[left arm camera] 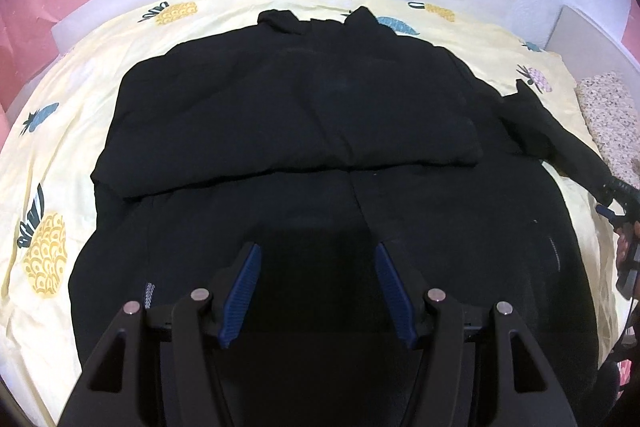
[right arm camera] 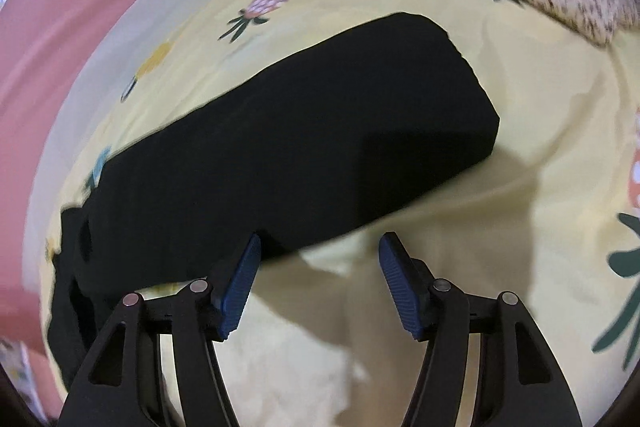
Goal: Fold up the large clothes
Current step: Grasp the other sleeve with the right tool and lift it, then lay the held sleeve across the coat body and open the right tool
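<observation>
Each tool is built alike: the left tool [left arm camera: 318, 251] and the right tool [right arm camera: 320, 241] have matte black angular linkage arms with triangular cut-outs, round silver pivot pins at the joints, and two fingers faced with ribbed blue pads [left arm camera: 244, 291]. At the left view's right edge, part of the right tool shows black with a blue tip.

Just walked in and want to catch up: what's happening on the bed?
A person with a claw in each hand is folding a black jacket spread on a pineapple-print sheet. One sleeve already lies folded across the body. The left claw hovers open over the hem; the right claw, open and empty, is at the outstretched sleeve.
</observation>
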Available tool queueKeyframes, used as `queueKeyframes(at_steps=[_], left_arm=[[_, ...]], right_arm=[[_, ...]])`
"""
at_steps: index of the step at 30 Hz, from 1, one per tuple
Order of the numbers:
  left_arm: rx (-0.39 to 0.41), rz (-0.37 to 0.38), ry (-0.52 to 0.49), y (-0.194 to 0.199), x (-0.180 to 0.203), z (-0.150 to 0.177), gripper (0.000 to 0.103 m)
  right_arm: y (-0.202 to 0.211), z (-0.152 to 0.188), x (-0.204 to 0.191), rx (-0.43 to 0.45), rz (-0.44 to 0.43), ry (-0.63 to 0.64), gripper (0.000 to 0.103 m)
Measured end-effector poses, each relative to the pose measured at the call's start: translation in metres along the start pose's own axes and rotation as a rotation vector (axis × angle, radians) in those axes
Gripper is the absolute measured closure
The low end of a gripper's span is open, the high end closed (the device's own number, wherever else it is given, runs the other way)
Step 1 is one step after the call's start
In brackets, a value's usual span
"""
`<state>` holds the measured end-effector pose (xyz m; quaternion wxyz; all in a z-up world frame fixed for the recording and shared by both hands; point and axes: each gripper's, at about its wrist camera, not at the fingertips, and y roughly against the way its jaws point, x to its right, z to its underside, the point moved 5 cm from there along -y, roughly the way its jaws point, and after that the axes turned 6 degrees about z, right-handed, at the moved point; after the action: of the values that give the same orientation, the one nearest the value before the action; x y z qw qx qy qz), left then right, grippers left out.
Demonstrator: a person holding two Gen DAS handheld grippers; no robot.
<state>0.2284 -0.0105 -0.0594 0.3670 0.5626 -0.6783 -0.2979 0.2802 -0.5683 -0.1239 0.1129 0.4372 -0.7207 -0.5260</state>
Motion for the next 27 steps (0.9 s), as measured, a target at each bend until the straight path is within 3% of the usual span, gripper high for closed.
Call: queueKeyframes(at_steps=[8, 10, 13, 19, 27], left_arm=[[-0.013, -0.019, 0.018, -0.011, -0.011, 0.000, 0.041], [-0.015, -0.020, 0.029, -0.013, -0.015, 0.000, 0.041], [-0.009, -0.023, 0.038, -0.013, -0.020, -0.002, 0.041], [0.033, -0.018, 0.059, -0.003, -0.029, -0.016, 0.041], [0.083, -0.001, 0.097, 0.017, -0.041, -0.025, 0.041]], right_arm=[[-0.015, -0.029, 0.021, 0.027, -0.046, -0.173, 0.043], [-0.011, -0.036, 0.019, 0.043, -0.011, -0.165, 0.076], [0.004, -0.042, 0.007, 0.069, -0.015, -0.124, 0.089], [0.064, -0.059, -0.036, 0.192, -0.060, -0.022, 0.093], [0.154, -0.069, -0.141, 0.343, -0.188, 0.170, 0.093]])
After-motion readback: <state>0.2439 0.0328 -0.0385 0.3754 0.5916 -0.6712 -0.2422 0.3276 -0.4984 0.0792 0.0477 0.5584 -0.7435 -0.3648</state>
